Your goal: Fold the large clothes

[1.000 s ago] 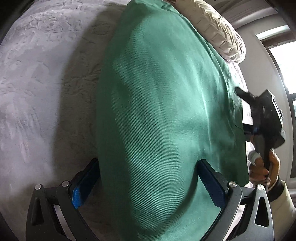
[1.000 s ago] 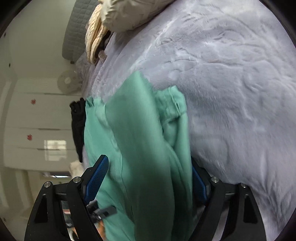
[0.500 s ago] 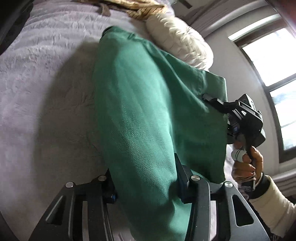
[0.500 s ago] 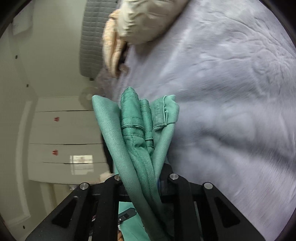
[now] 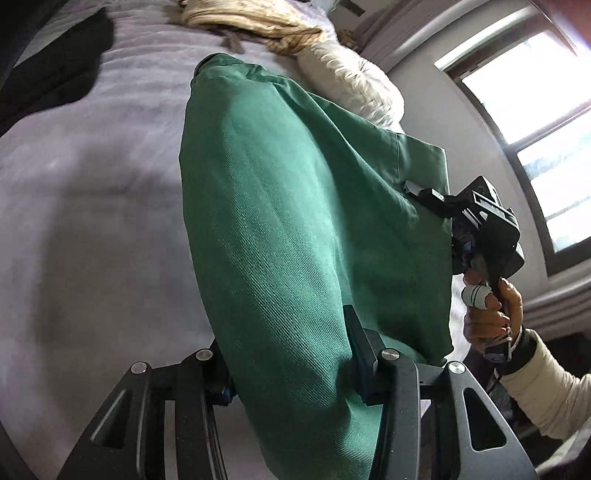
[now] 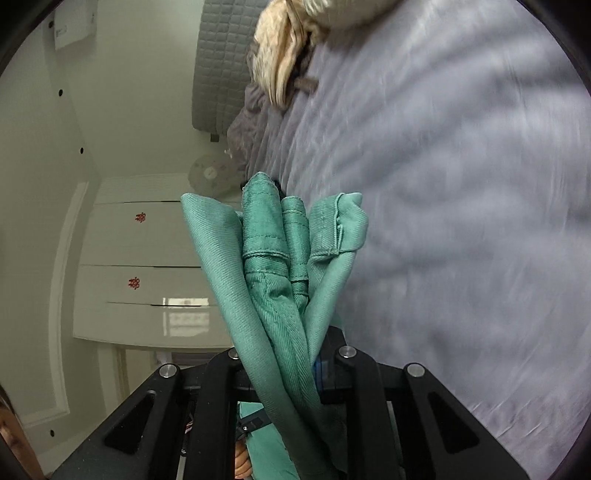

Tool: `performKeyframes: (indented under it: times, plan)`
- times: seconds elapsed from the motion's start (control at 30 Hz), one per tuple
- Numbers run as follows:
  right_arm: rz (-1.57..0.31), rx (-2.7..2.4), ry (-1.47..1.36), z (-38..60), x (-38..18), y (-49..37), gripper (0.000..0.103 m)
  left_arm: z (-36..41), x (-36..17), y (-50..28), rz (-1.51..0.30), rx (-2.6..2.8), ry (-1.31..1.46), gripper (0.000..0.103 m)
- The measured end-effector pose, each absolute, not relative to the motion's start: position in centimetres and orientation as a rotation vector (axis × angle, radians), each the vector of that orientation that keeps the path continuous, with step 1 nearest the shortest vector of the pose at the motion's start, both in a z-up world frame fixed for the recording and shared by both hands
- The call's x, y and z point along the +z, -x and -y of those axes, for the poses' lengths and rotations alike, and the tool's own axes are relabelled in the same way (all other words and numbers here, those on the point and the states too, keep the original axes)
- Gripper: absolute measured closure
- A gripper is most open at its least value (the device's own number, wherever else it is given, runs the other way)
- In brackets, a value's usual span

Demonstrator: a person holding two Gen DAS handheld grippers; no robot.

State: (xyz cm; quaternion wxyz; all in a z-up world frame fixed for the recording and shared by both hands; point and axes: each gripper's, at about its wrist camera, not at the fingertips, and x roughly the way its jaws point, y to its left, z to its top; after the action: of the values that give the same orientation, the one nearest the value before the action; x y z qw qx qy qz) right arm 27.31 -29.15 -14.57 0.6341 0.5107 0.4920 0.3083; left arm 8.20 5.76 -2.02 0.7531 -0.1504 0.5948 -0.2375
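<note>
**Green garment held between two hand-held grippers above a bed**

The green garment (image 5: 295, 221) hangs in the air over the grey bedspread (image 5: 92, 203), gripped at two places. The left gripper (image 5: 288, 354), in the near foreground of its own view, has its fingers closed onto a thick bunch of the cloth, which fills the gap between them; the fabric stretches away from it toward the far end of the bed. The right gripper (image 5: 417, 190), held by a hand (image 5: 491, 314) in a pale sleeve (image 5: 546, 398) at the right of that view, pinches the garment's right edge. Seen from the right wrist, the right gripper (image 6: 284, 369) has its fingers pressed nearly together on several gathered folds of the garment (image 6: 273, 266), including stitched hems, which stand up in front of the camera. A cream cushion (image 5: 351, 81) and a tan knitted item (image 5: 258, 22) lie at the far end of the bed. A window (image 5: 535, 129) is at the right, a white cabinet (image 6: 147, 273) at the left.
</note>
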Motion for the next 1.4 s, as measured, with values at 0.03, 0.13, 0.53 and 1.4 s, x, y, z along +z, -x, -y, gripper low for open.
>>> performKeyframes:
  times: [0.03,0.13,0.53,1.4]
  plan:
    - [-1.132,0.705,-1.180,28.4,-15.0,-26.8,0.085,-6.9,-2.3,-7.2,-1.312,-0.508,0.325,0.055]
    - [-1.184,0.689,-1.214,25.0,-17.7,-24.2,0.085,-9.3,-4.7,-4.7,-1.366,-0.459,0.307,0.055]
    - [-1.373,0.455,-0.608,19.5,-16.7,-24.8,0.070,-13.6,-5.7,-1.1,-1.378,-0.396,0.283,0.051]
    - [-1.410,0.328,-0.527,23.0,-15.8,-22.0,0.093,-10.1,-3.4,1.2,-1.336,-0.287,0.051,0.030]
